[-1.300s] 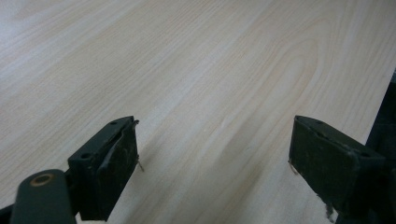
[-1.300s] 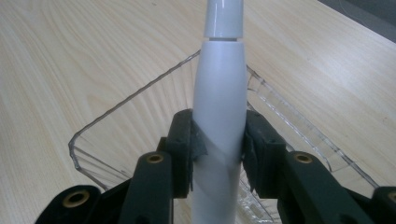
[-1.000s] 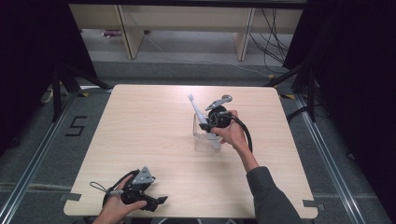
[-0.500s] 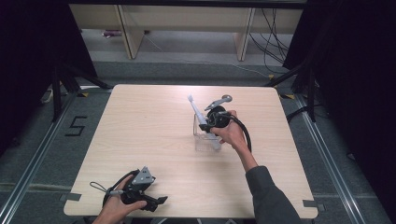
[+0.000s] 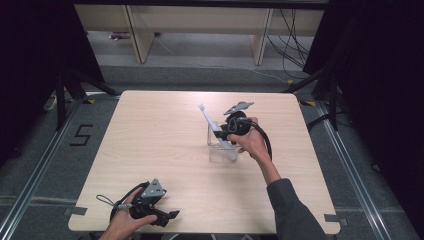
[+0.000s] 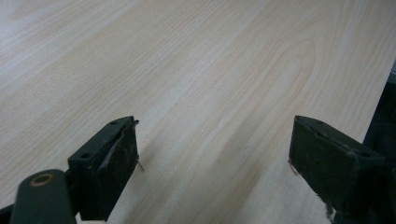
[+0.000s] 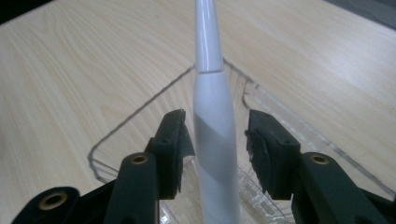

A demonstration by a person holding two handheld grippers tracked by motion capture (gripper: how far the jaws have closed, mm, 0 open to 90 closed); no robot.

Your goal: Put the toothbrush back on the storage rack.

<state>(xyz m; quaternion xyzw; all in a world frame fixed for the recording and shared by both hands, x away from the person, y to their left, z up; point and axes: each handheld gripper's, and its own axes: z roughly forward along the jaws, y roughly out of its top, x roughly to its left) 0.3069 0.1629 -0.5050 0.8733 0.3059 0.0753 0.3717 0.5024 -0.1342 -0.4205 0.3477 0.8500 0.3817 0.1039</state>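
Pale wooden table (image 5: 150, 150) carries everything, and the floor around it is dark and grey. Nearest, at the lower left of the high view, the left gripper (image 5: 172, 215) lies low at the near table edge in the person's left hand (image 5: 125, 225). In the left gripper view its two black jaws stand wide apart with bare wood between them, so it holds nothing.

Farther up, a little right of the centre of the high view, the right gripper (image 5: 222, 134) is over a clear plastic rectangular tray (image 5: 220, 151). A white slim plastic toothbrush (image 5: 215, 127) leans in this tray, with its thick handle end down inside and its thin head rising toward the upper left of the frame. In the right gripper view the toothbrush (image 7: 212, 116) runs straight up the middle of the frame, along the direction in which the jaws point. The jaws have just been opening: a small gap shows on each side of the handle, so the pads do not press it now, although the handle stands between them.

I judge the coming move depends on this alignment: the right gripper can only draw back along the handle's long axis without knocking it. The left gripper is well apart.
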